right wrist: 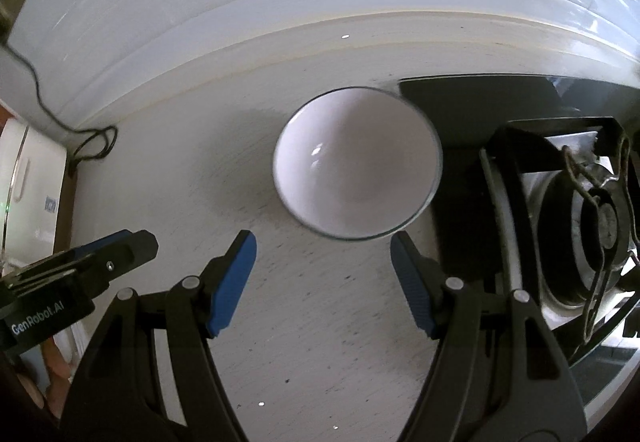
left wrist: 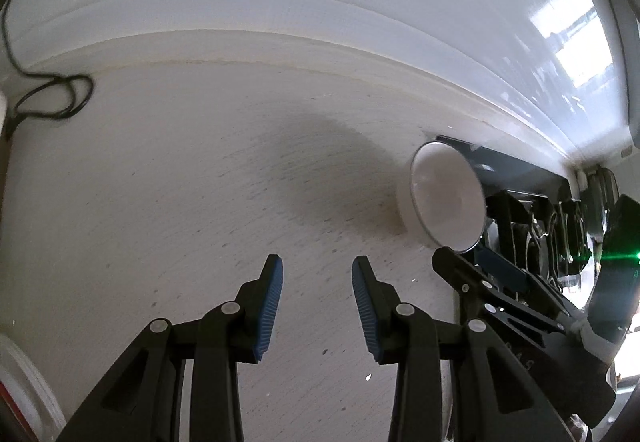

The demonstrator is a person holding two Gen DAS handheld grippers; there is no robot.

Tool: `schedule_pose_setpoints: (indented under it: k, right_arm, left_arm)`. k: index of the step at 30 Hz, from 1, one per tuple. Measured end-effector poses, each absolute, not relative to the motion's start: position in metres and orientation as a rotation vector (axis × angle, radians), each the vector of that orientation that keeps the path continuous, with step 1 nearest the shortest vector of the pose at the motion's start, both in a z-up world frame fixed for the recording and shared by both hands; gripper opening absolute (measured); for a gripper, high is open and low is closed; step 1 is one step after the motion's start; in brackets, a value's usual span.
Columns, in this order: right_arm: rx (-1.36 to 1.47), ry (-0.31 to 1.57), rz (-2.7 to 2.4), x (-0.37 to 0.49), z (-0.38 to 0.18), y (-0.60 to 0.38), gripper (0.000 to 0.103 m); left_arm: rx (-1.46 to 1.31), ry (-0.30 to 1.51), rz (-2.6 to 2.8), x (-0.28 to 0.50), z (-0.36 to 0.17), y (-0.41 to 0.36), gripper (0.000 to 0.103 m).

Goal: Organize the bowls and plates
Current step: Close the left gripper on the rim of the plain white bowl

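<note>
Just one white bowl (right wrist: 357, 163) on the counter (right wrist: 320, 322) — both grippers, left (left wrist: 317, 308) and right (right wrist: 323, 284), spread, empty.

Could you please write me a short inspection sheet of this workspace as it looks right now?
Surface: pale speckled counter, bare in front of both claws.
Job's things: one white bowl, empty, beside the black dish rack; no plate can be made out for certain.
Clutter: a white container at the left edge, contents unclear.
Grippers: left claw open, holding nothing, over bare counter; right claw open, holding nothing, just short of the bowl.
Cables: black cable lying looped on the counter at the far left by the wall.
Surroundings: white wall behind; a white appliance on the left.
</note>
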State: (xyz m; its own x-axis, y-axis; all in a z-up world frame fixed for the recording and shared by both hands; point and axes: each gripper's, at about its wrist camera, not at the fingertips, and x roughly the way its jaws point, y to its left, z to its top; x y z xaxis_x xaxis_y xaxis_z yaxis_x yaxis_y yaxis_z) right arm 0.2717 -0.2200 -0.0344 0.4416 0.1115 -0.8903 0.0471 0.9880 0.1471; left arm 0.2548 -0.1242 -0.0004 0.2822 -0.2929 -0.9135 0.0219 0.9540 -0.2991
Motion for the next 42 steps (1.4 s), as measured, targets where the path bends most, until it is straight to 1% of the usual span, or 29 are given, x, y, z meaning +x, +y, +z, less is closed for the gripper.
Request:
schedule_pose_setpoints:
  k: [10, 16, 20, 23, 25, 28, 30, 32, 33, 34, 41, 42]
  right_arm:
    - [0.224, 1.114, -0.039, 0.287, -0.039, -0.256, 0.072]
    - [0.27, 1.127, -0.078, 0.296, -0.043, -0.277, 0.072]
    - [0.281, 1.129, -0.091, 0.3, -0.045, -0.284, 0.07]
    - [0.289, 1.134, -0.099, 0.302, -0.046, -0.288, 0.063]
    - [0.301, 1.14, -0.096, 0.306, -0.049, -0.29, 0.056]
    - [0.311, 1.158, -0.09, 0.315, -0.059, -0.295, 0.051]
    - [0.313, 1.162, -0.087, 0.317, -0.061, -0.295, 0.049]
    - [0.312, 1.166, -0.082, 0.319, -0.064, -0.296, 0.044]
    - [0.312, 1.169, -0.08, 0.322, -0.067, -0.296, 0.04]
    - [0.309, 1.174, -0.072, 0.325, -0.069, -0.296, 0.035]
    - [0.3, 1.188, -0.026, 0.333, -0.076, -0.296, 0.025]
    - [0.299, 1.193, -0.01, 0.335, -0.077, -0.295, 0.022]
  left_arm:
    - [-0.216, 1.312, -0.3, 0.285, -0.012, -0.164, 0.038]
    - [-0.22, 1.302, -0.337, 0.3, -0.011, -0.18, 0.038]
    - [-0.22, 1.308, -0.348, 0.31, -0.015, -0.188, 0.038]
    - [-0.221, 1.329, -0.352, 0.315, -0.022, -0.19, 0.037]
    - [-0.221, 1.339, -0.354, 0.317, -0.026, -0.193, 0.037]
    - [-0.213, 1.356, -0.342, 0.321, -0.034, -0.197, 0.037]
    - [-0.221, 1.365, -0.34, 0.323, -0.038, -0.197, 0.037]
    - [-0.218, 1.373, -0.343, 0.326, -0.042, -0.198, 0.037]
    - [-0.216, 1.377, -0.342, 0.327, -0.044, -0.198, 0.037]
    - [-0.216, 1.381, -0.341, 0.328, -0.046, -0.199, 0.036]
    - [-0.217, 1.403, -0.363, 0.335, -0.057, -0.206, 0.026]
    - [-0.218, 1.405, -0.369, 0.336, -0.058, -0.208, 0.024]
